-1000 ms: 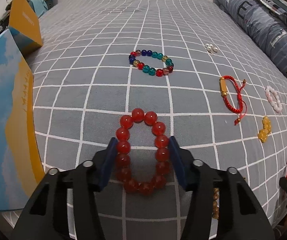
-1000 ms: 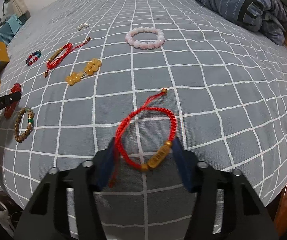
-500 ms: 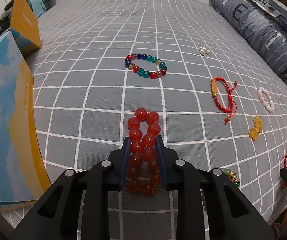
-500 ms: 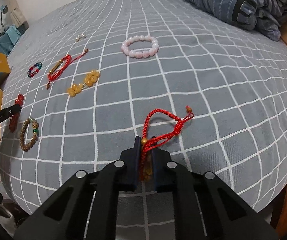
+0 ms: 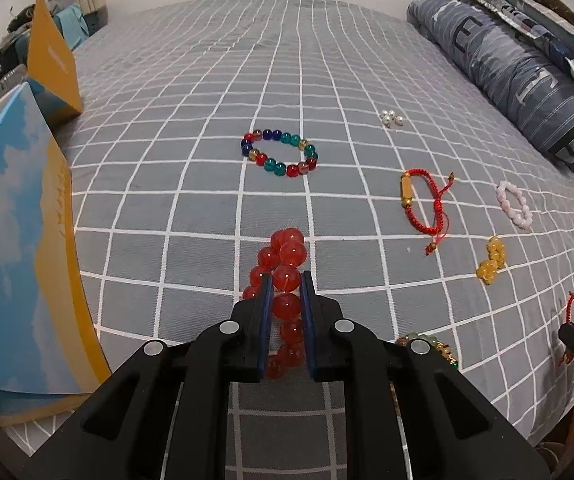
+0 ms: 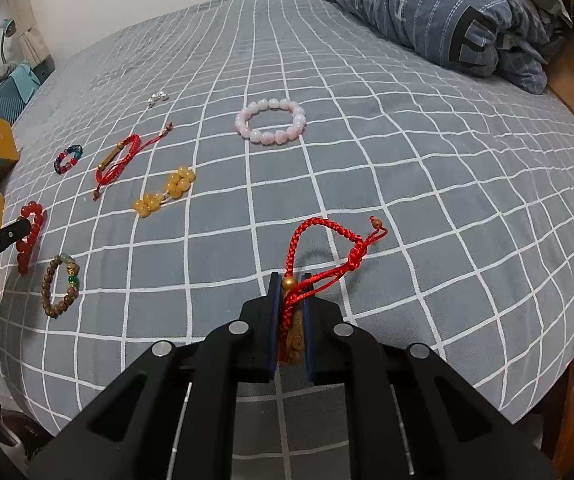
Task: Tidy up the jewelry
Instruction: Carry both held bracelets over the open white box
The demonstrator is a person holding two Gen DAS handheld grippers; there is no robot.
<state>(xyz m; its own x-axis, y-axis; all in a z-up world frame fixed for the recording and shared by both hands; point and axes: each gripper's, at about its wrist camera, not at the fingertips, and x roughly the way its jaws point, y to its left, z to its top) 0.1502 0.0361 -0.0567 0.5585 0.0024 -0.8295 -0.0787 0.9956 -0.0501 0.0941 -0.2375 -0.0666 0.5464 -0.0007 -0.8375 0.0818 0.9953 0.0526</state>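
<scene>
My left hand-held gripper [image 5: 286, 282] has just been closing and now pinches the red bead bracelet [image 5: 285, 280], one strand of beads squeezed between its blue pads while the rest bunches ahead of the tips and to their left, on the grey checked bed [image 5: 191, 184]. Straight ahead of it, further up the bed, lies the multicoloured bead bracelet [image 5: 280, 153]; off to its right sit a red cord bracelet with a gold tube [image 5: 421, 202], a yellow bead cluster [image 5: 491, 261] and a pink bead bracelet [image 5: 514, 205]; close on its left stands a blue and yellow box [image 5: 15, 240]. My right hand-held gripper [image 6: 290, 286] is clamped nearly shut on a second red cord bracelet [image 6: 327, 252], whose gold charm sits between the pads while the loop and knotted tail rise ahead of the tips. Ahead and slightly left of it lies the pink bead bracelet, and far to its left a brown wooden bead bracelet [image 6: 59, 286] rests near the bed's edge
</scene>
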